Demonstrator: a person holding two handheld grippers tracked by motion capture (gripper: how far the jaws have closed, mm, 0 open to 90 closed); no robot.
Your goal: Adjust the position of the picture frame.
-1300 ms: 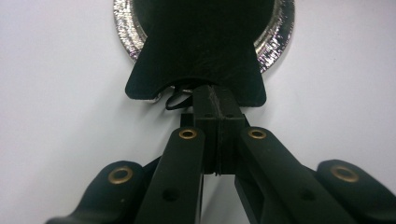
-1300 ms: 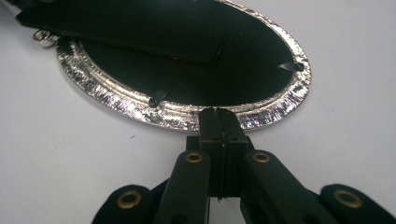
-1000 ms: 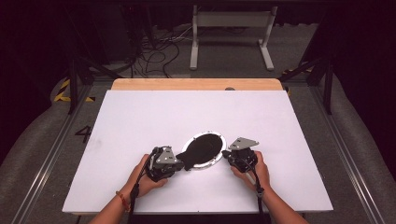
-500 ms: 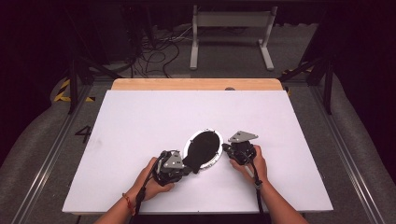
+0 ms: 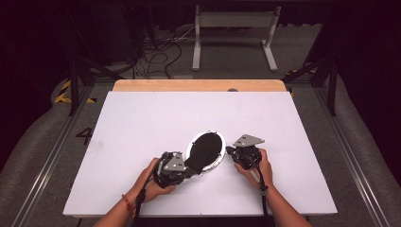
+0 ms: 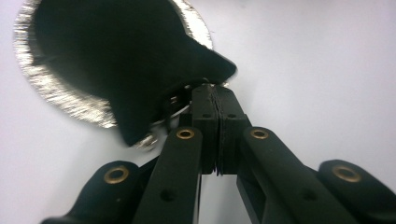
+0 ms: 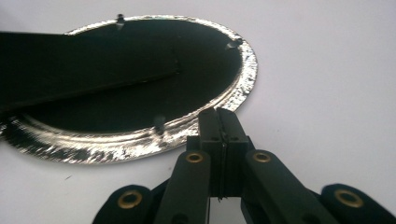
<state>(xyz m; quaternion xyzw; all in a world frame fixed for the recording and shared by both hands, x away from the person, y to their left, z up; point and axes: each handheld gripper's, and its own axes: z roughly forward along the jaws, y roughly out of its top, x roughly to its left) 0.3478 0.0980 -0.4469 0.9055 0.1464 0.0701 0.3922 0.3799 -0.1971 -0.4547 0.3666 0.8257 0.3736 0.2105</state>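
- oval picture frame (image 5: pixel 205 152), silver-rimmed with a black back, lies near the middle of the white table (image 5: pixel 142 123) in the high view; my left gripper (image 5: pixel 189 168) sits at its 7 o'clock, my right gripper (image 5: pixel 230 151) at its 3 o'clock.
- left gripper view: my jaws are pinched on the frame's black stand flap (image 6: pixel 154 93), at 11 o'clock from them.
- right gripper view: my jaws are clamped on the silver rim (image 7: pixel 205 116), the frame spreading toward 10 o'clock.

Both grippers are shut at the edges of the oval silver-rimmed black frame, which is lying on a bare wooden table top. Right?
Not quite: the table is covered in white, with wood showing as a strip at its far edge, as the high view shows. The rest holds: the left gripper and the right gripper are shut at the edges of the oval silver-rimmed black frame.
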